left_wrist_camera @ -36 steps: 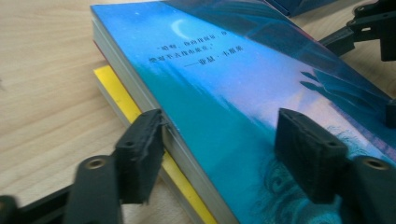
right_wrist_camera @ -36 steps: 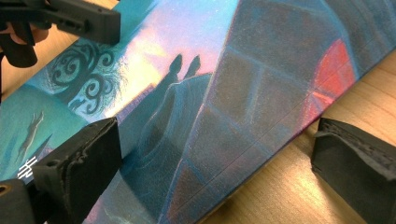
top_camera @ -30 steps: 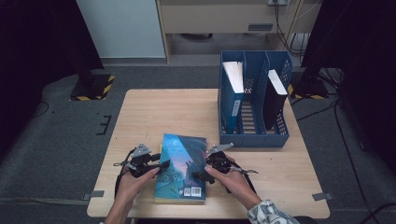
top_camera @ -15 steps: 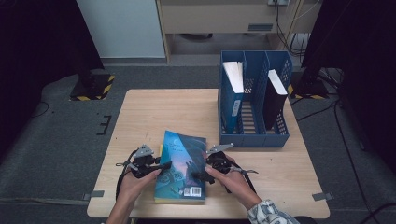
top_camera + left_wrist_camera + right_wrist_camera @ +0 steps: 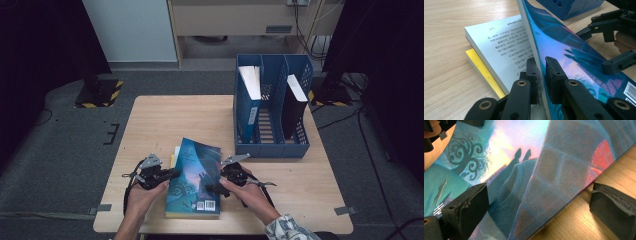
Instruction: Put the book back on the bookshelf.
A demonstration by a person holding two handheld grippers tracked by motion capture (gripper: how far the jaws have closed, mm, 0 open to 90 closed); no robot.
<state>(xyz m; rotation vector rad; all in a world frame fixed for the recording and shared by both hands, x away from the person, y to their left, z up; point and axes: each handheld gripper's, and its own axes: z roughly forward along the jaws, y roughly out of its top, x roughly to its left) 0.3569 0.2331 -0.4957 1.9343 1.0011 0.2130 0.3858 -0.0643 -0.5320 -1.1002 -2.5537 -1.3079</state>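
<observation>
Two grippers work one book [image 5: 194,177] near the front edge of the table [image 5: 160,120]: the left gripper [image 5: 541,72] has just been closing and now pinches the book's raised blue cover [image 5: 564,47] edge between its pads, lifting it off the white page [image 5: 504,47] below. The right gripper [image 5: 536,202] stands wide open, one jaw over the cover's spine side, the other above bare wood just beside the book, gripping nothing. Behind it, towards the table's right rear corner, stands a blue file rack [image 5: 272,102] with two books upright inside.
</observation>
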